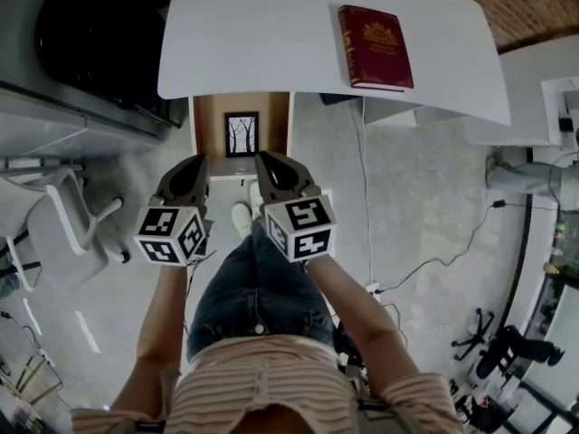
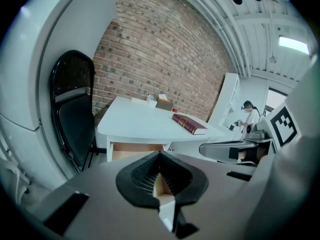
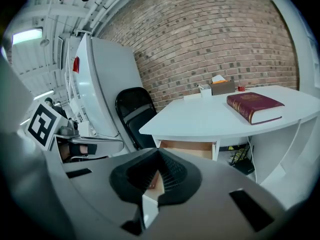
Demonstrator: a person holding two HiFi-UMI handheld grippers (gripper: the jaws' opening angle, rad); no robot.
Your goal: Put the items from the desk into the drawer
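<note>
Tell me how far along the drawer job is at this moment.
Done: the drawer is open, with a framed picture inside. In hand: nothing; left gripper and right gripper sit shut at the drawer front. Left: the red book is on the desk, as is a small box at the far end.

The head view looks steeply down from above the person onto the tabletop [image 1: 271,34]. Both gripper views face it level from nearby, sharing the book [image 1: 374,47] and the open drawer [image 1: 210,125].
</note>
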